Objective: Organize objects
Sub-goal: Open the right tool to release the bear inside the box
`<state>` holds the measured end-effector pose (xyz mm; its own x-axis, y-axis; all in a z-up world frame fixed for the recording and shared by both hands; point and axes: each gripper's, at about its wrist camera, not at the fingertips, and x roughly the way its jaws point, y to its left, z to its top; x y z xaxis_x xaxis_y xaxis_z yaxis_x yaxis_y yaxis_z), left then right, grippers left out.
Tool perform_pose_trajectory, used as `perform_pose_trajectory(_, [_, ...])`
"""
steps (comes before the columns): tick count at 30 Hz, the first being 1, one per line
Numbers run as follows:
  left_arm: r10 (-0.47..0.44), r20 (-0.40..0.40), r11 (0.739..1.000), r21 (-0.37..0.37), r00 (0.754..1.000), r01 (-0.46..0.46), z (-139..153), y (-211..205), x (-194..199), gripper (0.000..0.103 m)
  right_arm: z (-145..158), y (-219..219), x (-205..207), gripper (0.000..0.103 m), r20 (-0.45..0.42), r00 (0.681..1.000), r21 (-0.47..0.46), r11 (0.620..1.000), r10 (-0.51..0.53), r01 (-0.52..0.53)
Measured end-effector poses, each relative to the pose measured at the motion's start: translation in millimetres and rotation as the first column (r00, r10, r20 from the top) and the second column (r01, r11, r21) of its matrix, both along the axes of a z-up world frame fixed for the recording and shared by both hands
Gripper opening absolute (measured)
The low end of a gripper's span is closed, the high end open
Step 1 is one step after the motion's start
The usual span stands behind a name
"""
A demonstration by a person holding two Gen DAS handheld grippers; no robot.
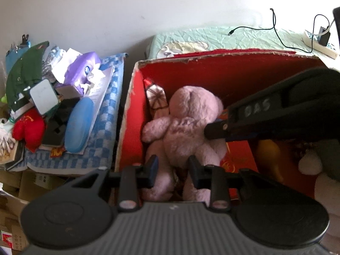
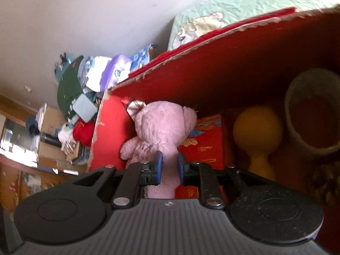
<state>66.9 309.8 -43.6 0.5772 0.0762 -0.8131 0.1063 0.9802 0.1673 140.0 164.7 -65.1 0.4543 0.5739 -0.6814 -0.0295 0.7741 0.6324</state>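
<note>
The pink plush bear (image 1: 187,125) lies inside the red box (image 1: 131,110). The right claw (image 2: 169,165) pinches the bear's body; the left claw (image 1: 173,169) hangs spread above its legs. Lift slowly, keeping clear of the box wall.

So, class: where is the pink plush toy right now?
In both wrist views, the pink plush toy lies inside the red box, at its left end, beside a red packet.

black cable (image 1: 276,26) on green sheet (image 1: 244,37) | power strip (image 1: 319,43) | white wall (image 1: 127,6)
</note>
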Motion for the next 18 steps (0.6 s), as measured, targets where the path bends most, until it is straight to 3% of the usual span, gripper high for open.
perform_pose_trajectory(6, [0.01, 0.005, 1.0, 0.0, 1.0, -0.01, 2.3, 1.2, -2.8, 0.036, 5.3, -7.7, -8.9, 0.031, 0.013, 0.999, 0.02, 0.999, -0.031, 0.03])
perform_pose_trajectory(10, [0.021, 0.017, 1.0, 0.0, 1.0, -0.021, 6.2, 7.3, -9.6, 0.036, 13.7, -12.3, -20.5, 0.031, 0.048, 0.998, 0.035, 0.998, -0.045, 0.043])
perform_pose_trajectory(14, [0.028, 0.014, 0.999, -0.02, 0.999, -0.028, 9.8, 9.2, -13.3, 0.036, 21.0, -9.7, -36.6, 0.031, 0.107, 0.994, -0.032, 0.999, -0.038, 0.041])
perform_pose_trajectory(18, [0.004, 0.017, 0.997, -0.083, 1.0, -0.002, 18.2, 6.4, -20.9, 0.041, 26.6, -15.1, -51.9, 0.031, 0.147, 0.988, -0.03, 0.999, -0.04, 0.045])
